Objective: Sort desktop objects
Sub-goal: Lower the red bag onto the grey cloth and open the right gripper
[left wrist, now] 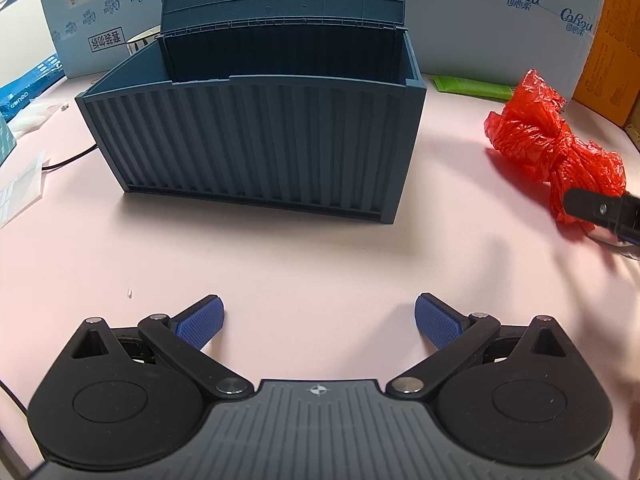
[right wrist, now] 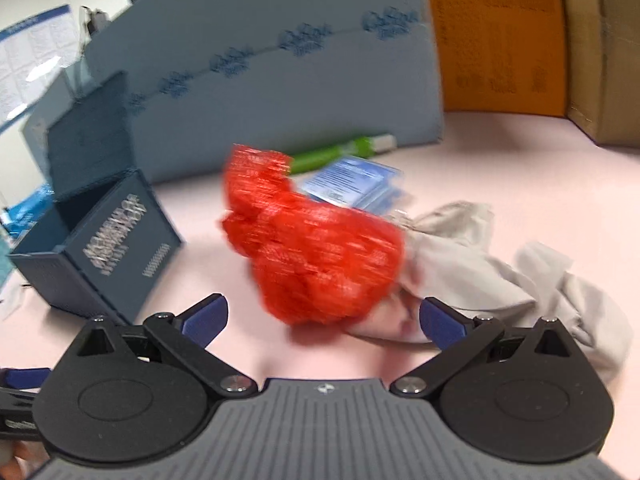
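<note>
On the pink tabletop [left wrist: 304,248] a dark blue container-shaped storage box [left wrist: 256,136] stands open, its ribbed lid tipped up at the far side, directly ahead of the left gripper [left wrist: 319,322]. That gripper hovers low over a bare patch of tabletop with its blue-padded fingers [left wrist: 202,322] spread wide and nothing between them. To the right of the box, well apart from it, lies a crumpled red plastic bag [left wrist: 552,148]; at its near right end a black part of the right gripper shows in the left wrist view, touching or overlapping the bag's edge. The right wrist view is motion-blurred: the right gripper [right wrist: 323,320] has its fingers [right wrist: 206,320] wide apart, and the red plastic bag [right wrist: 316,252] sits just beyond them, roughly centred on the gap but not clearly between the pads. A pale grey cloth [right wrist: 500,264] lies crumpled to the right of the bag and partly under it, reaching down beside the right finger. Farther off, a blue-labelled packet [right wrist: 356,184] and a green tube-like object [right wrist: 332,154] rest near a light blue printed cardboard panel [right wrist: 280,92], with an orange-brown carton [right wrist: 500,36] at far right. The storage box [right wrist: 108,240] appears at left there, lid up.
</note>
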